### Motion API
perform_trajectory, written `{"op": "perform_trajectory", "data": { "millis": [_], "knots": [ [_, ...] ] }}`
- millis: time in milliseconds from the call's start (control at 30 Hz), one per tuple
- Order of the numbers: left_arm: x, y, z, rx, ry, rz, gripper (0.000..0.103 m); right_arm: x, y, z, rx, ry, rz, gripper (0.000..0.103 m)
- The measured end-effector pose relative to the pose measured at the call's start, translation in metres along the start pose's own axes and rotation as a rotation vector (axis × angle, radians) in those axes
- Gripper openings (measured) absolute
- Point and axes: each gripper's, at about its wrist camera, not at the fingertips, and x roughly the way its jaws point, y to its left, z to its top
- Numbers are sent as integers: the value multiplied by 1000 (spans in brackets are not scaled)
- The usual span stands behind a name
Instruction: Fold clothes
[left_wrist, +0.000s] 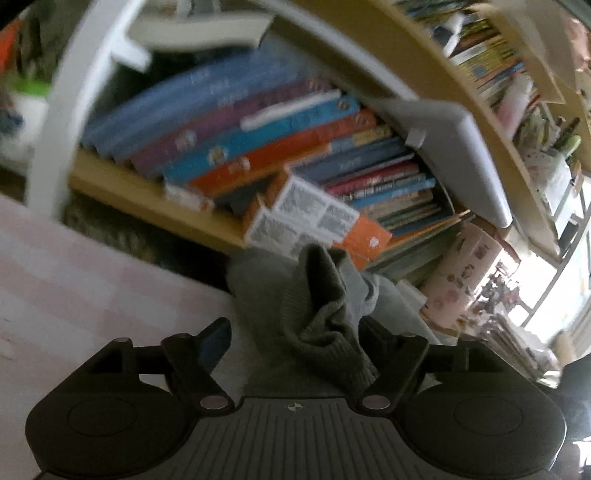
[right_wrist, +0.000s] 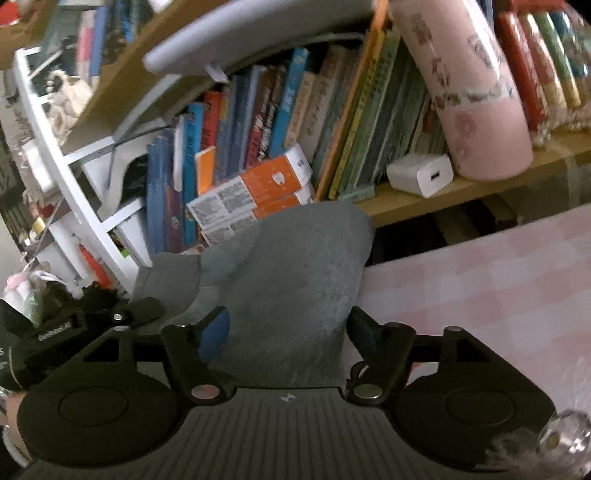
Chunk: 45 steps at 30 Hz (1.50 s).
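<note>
Lying bunched, grey garment (right_wrist: 280, 280) stretches toward bookshelf (right_wrist: 461, 192).

Wooden bookshelf (right_wrist: 461, 199) fills the back, crammed with leaning books (left_wrist: 258, 147); orange-and-white boxes (right_wrist: 255, 192) lie in front of them. Pink patterned roll (right_wrist: 469, 96) at 1 o'clock in the right view, white charger (right_wrist: 421, 177) beside it on the shelf. White frame (left_wrist: 62, 110) at 10 o'clock in the left view. Pink checked tabletop (right_wrist: 480, 295). Bright daylight at 3 o'clock in the left view.
</note>
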Motion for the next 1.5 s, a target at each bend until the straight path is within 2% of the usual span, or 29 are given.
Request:
{"op": "perform_trajectory", "data": {
  "millis": [167,400,600,767,933,1100,1233,1500],
  "knots": [
    [-35,-5,-6,17,-65,33,83,-25,16,-13,-37,-42,-32,72],
    [-69,-30,-28,56,-72,77,89,-67,50,-44,-129,-74,-118,76],
    [-101,-64,-55,185,-93,146,93,-101,77,-69,-264,-106,-191,81],
    [-119,-89,-74,306,-122,221,96,-117,90,-83,-310,-134,-256,86],
    [-126,-102,-85,350,-104,230,99,-121,94,-89,-336,-129,-332,88],
    [-124,-106,-88,390,-97,259,102,-126,98,-95,-363,-147,-348,94],
    [-123,-104,-88,375,-88,268,102,-127,101,-99,-398,-173,-364,98],
    [-122,-109,-91,411,-81,289,103,-128,99,-98,-386,-177,-380,100]
  ]
}}
